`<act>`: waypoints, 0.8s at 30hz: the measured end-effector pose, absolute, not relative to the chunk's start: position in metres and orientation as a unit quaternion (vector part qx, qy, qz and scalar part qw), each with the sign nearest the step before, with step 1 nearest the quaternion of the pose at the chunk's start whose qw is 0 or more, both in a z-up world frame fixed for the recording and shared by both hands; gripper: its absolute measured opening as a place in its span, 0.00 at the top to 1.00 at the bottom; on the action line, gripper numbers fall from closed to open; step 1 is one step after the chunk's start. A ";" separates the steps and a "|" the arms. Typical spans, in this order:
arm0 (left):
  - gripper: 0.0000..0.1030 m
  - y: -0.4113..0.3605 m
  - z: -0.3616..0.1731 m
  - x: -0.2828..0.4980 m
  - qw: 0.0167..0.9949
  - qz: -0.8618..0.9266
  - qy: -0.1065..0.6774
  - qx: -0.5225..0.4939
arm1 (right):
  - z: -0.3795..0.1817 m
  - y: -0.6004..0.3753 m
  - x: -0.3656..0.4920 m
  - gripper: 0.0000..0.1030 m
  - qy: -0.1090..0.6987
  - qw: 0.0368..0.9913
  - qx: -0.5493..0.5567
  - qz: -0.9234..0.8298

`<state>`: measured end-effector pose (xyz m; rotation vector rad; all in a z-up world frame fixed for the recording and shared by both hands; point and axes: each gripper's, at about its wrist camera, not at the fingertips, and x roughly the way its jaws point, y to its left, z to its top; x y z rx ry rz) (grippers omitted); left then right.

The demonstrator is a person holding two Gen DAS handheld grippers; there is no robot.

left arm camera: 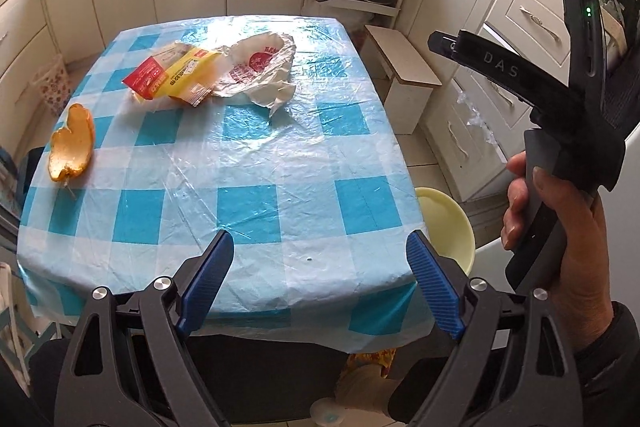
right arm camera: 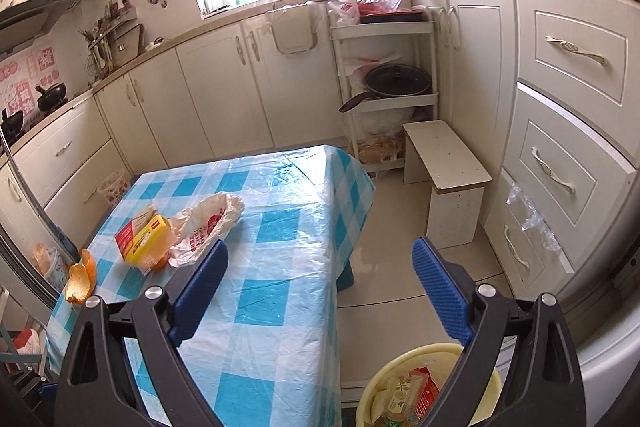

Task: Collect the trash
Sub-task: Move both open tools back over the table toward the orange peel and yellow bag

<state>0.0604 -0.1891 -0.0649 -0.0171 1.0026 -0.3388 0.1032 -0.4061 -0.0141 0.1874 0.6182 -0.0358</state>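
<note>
Both grippers hang empty, jaws spread wide: the left gripper [left arm camera: 320, 283] over the near table edge, the right gripper [right arm camera: 320, 291] above the table's corner and the yellow bin [right arm camera: 428, 387], which sits on the floor at about five o'clock and already holds wrappers. Three pieces of trash are left on the checked tablecloth [left arm camera: 248, 163]. The orange peel [left arm camera: 72, 143] lies at ten o'clock near the left edge; a careless nudge would likely tip it off. Farther out at eleven, the yellow-red wrapper [left arm camera: 172, 75] touches the crumpled plastic bag [left arm camera: 260, 67], so I'd guess pinching one may drag the other, or the slick cloth. Beyond at two o'clock stands a small stool [left arm camera: 404, 67].
</note>
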 end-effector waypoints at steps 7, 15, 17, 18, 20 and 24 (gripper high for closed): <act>0.18 -0.177 -0.069 0.067 0.860 -0.156 0.485 -0.020 | -0.016 -0.388 0.111 0.12 0.311 0.947 0.078 -0.005; 0.18 -0.165 -0.073 0.072 0.857 -0.149 0.492 -0.032 | -0.019 -0.370 0.119 0.12 0.317 0.946 0.064 0.008; 0.18 -0.163 -0.074 0.072 0.856 -0.149 0.495 -0.034 | -0.020 -0.366 0.119 0.12 0.317 0.946 0.063 0.012; 0.18 -0.162 -0.075 0.073 0.854 -0.150 0.497 -0.034 | -0.019 -0.365 0.120 0.12 0.316 0.946 0.063 0.013; 0.18 -0.158 -0.077 0.073 0.853 -0.149 0.499 -0.033 | -0.017 -0.361 0.121 0.12 0.313 0.947 0.064 0.019; 0.18 -0.140 -0.085 0.074 0.852 -0.137 0.505 -0.030 | -0.010 -0.346 0.127 0.12 0.305 0.949 0.065 0.040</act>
